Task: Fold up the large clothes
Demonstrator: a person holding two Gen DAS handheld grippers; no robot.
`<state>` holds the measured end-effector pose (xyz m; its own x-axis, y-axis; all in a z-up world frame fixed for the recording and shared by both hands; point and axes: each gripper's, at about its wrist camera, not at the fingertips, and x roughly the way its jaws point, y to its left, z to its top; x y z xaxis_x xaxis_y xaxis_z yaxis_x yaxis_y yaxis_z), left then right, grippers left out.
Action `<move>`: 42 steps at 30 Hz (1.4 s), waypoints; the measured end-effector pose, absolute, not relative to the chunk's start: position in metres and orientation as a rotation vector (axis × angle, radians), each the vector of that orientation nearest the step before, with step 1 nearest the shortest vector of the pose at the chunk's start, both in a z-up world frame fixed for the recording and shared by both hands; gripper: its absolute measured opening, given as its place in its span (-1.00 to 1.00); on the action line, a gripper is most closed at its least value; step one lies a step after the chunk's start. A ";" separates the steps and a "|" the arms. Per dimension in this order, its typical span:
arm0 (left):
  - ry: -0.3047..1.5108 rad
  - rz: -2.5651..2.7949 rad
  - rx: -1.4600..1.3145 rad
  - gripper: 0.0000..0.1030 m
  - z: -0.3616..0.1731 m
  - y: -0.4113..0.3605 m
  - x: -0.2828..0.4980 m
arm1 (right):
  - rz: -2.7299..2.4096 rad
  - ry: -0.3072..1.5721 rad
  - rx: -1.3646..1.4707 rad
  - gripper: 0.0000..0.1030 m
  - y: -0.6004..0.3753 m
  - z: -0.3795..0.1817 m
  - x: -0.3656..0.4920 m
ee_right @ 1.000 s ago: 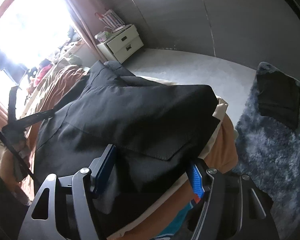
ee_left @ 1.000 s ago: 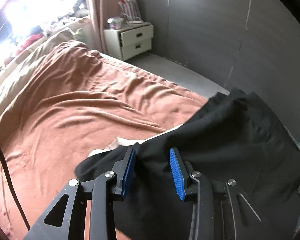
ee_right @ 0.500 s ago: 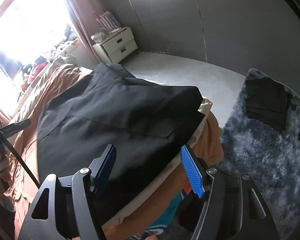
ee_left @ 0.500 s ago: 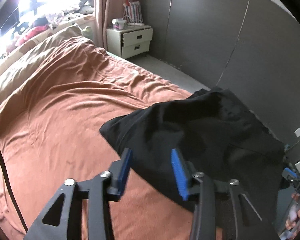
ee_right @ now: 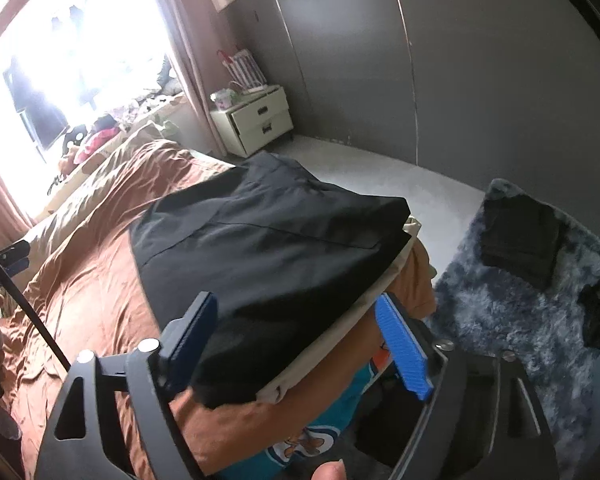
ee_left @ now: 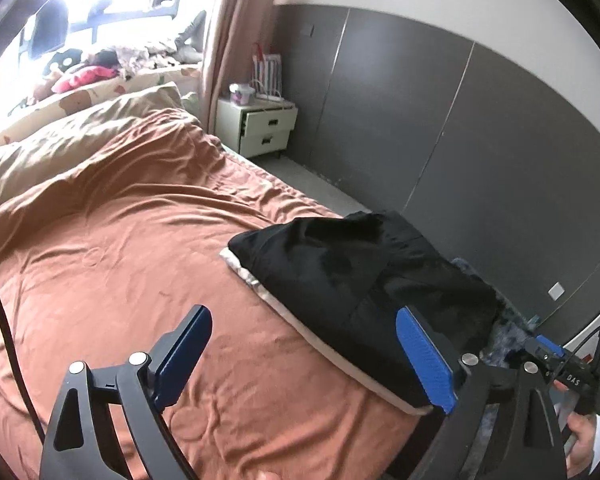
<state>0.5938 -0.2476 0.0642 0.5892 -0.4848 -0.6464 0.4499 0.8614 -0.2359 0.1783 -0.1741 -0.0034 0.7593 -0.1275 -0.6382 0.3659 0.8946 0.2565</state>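
A black garment [ee_left: 360, 276] lies folded at the bed's near right corner, on top of a cream cloth layer [ee_left: 260, 284]. My left gripper [ee_left: 304, 316] hovers above the brown bedspread [ee_left: 120, 264], back from the garment's near edge; its jaws are opening with nothing between the blue pads. In the right wrist view the same black garment [ee_right: 268, 248] sits at the bed's corner. My right gripper [ee_right: 296, 300] hangs over its near edge, jaws opening, and the pads do not press on the cloth.
A cream nightstand [ee_left: 260, 128] stands by the curtain and grey wall panels. A shaggy blue-grey rug [ee_right: 500, 312] on the floor holds dark folded clothes [ee_right: 520, 240]. Pillows [ee_left: 80, 128] lie at the head of the bed. A black cable [ee_left: 4, 332] runs along the left.
The left gripper has let go of the black garment, and both grippers have drawn back and up with jaws wider. The garment now lies folded at the bed's corner.
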 end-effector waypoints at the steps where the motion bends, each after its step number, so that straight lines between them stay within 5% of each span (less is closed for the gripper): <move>1: 0.763 -0.544 -0.053 0.84 0.066 -0.243 0.588 | -0.276 0.651 0.372 0.66 -0.168 -0.002 0.171; 5: 0.722 -0.545 -0.076 1.00 0.076 -0.217 0.551 | -0.283 0.605 0.321 1.00 -0.147 0.006 0.146; 42: 0.421 -0.333 -0.108 1.00 0.084 -0.067 0.216 | -0.095 0.410 0.136 1.00 -0.054 -0.015 -0.073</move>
<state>0.2158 -0.0670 0.0844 0.8594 -0.3390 -0.3829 0.2945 0.9401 -0.1715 -0.0733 -0.0543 -0.0153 0.9130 -0.0644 -0.4027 0.1192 0.9865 0.1125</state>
